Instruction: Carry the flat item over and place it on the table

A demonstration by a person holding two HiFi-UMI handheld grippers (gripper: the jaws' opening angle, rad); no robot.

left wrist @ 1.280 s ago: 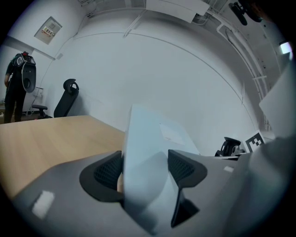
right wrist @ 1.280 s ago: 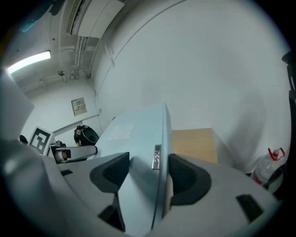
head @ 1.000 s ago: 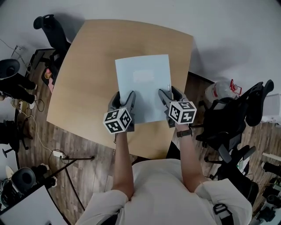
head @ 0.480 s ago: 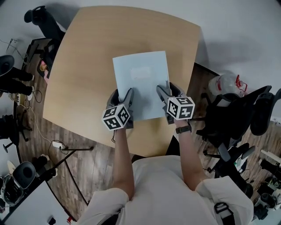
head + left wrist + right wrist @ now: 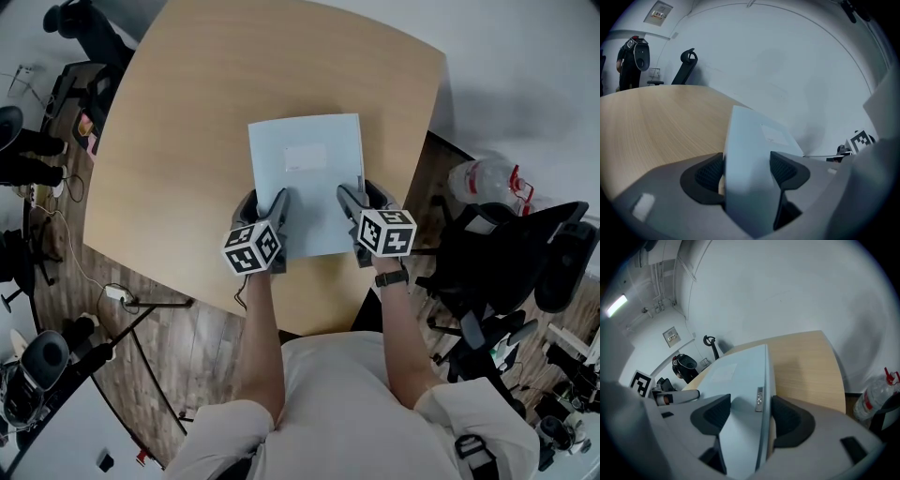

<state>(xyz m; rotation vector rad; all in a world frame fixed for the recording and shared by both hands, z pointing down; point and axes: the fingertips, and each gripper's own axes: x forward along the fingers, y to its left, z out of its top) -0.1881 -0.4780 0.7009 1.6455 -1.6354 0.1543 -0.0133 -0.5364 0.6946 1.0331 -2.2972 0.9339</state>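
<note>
The flat item is a pale blue folder (image 5: 305,178) with a small white label, held level over the light wooden table (image 5: 178,122). My left gripper (image 5: 265,202) is shut on the folder's near left edge, and my right gripper (image 5: 361,197) is shut on its near right edge. In the left gripper view the folder (image 5: 752,140) runs out from between the jaws of the left gripper (image 5: 747,171). The right gripper view shows the right gripper (image 5: 750,414) pinching the folder (image 5: 733,373) beside a small clip on its edge. Whether the folder touches the tabletop cannot be told.
Black office chairs (image 5: 525,262) crowd the floor to the right of the table, beside a clear plastic jug (image 5: 483,183). Another dark chair (image 5: 80,23) stands at the far left corner. Cables and a power strip (image 5: 114,292) lie on the wooden floor at left.
Both grippers keep the same hold on the folder. The head view has shifted, and the table now sits a little more to the right in it.
</note>
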